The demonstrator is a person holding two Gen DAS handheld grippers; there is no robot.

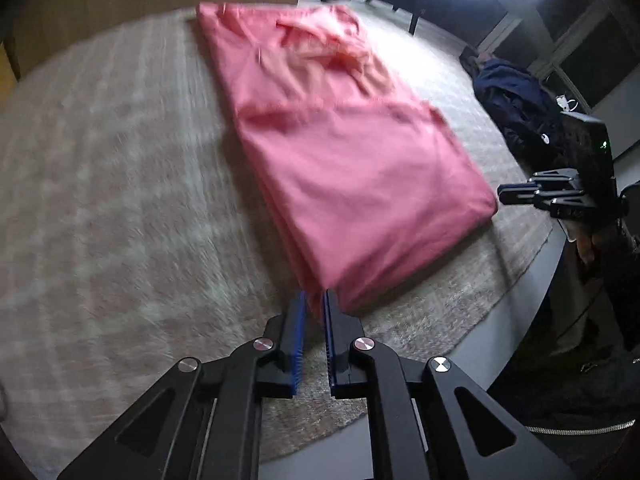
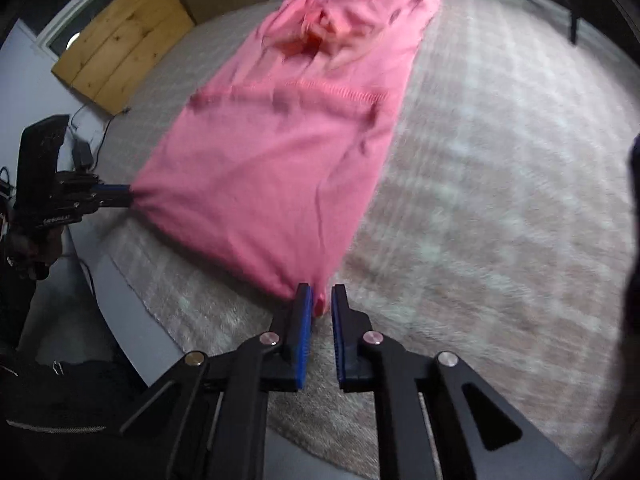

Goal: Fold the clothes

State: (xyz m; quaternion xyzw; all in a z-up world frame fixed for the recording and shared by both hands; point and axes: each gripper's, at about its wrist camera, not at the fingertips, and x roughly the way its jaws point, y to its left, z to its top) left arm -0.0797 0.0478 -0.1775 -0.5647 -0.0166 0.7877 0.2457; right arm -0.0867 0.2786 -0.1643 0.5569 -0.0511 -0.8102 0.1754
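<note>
Left tool (image 1: 314, 300), right tool (image 2: 321, 298) each pinching near corner of pink garment (image 1: 340, 160) on rug (image 1: 100, 200).

Pink garment (image 1: 340, 152), folded lengthwise, flat on rug

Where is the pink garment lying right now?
The pink garment lies lengthwise on the grey rug, its near corners pinched by the left gripper and right gripper.

Open rug (image 2: 500, 184) beside garment (image 2: 280, 152)
</note>
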